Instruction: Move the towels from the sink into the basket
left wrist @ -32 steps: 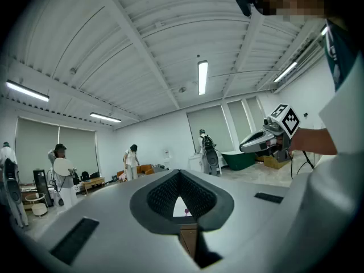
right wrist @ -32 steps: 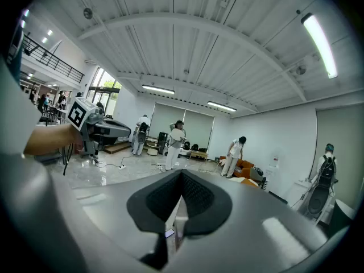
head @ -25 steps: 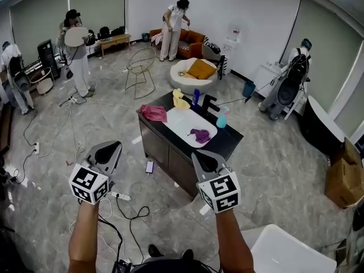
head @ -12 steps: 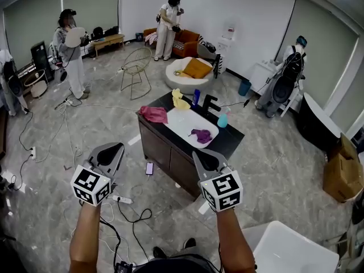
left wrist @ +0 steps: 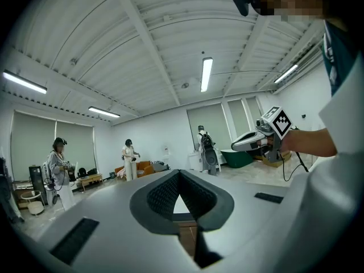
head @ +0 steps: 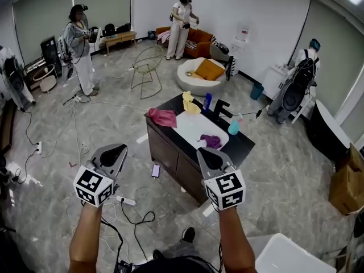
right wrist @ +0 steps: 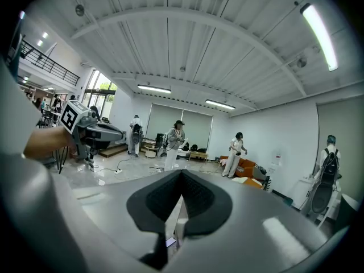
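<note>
- Dark vanity counter point(head: 242, 145) mid-room: its one white sink point(head: 187, 127) holds one purple towel point(head: 210, 141); one pink towel point(head: 162, 117) and one yellow towel point(head: 190, 103) sit on the counter beside it.
- We've walked a bit closer; no pickup yet.
- Left gripper point(head: 115, 149) and right gripper point(head: 207, 153): both pinched together, empty, well short of it.
- We can't spot the basket.

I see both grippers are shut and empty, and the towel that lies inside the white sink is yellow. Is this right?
Only the colour is wrong: the head view shows the towel in the white sink is purple. The left gripper and right gripper are shut and empty.
</note>
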`<state>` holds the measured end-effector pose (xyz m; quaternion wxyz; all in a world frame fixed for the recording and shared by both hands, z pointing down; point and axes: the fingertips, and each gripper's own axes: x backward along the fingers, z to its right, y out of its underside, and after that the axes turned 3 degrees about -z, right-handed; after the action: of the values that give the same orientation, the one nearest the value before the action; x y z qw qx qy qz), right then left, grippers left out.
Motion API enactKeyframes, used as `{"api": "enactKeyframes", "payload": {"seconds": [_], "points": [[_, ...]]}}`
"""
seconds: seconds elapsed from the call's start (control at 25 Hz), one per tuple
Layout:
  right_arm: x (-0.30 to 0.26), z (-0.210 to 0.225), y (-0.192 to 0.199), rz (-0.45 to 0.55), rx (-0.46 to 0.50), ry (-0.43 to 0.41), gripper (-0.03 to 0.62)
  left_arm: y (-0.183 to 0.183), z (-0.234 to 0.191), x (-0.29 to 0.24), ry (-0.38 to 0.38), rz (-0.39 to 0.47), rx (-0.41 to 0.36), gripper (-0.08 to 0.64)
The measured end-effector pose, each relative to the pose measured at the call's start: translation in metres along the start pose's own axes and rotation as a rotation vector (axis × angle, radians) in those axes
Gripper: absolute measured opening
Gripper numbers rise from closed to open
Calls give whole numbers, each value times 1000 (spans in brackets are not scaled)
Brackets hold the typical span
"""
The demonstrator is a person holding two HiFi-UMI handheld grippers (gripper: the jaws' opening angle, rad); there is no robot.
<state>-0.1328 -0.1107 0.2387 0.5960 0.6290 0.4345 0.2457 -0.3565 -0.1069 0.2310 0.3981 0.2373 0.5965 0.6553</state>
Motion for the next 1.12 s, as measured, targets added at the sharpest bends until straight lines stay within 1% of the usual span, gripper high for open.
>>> {"api": "enactKeyframes", "payload": {"seconds": [0.32,0.68,0.92,1.12], "points": [[-47,57,6,-1,-6,-54,9,-7,-10,-63,-39,-22,10,6],[-96,119,27,-8,-18,-115,9,7,-12,-134,-85,-66,42,6],[-117,159,32,6,-31,-150,9,1,-12,-173,-124,-88,41,6],[-125,189,42,6,-44,-160,9,-2,-7,-207,-133,-98,41,6]]}}
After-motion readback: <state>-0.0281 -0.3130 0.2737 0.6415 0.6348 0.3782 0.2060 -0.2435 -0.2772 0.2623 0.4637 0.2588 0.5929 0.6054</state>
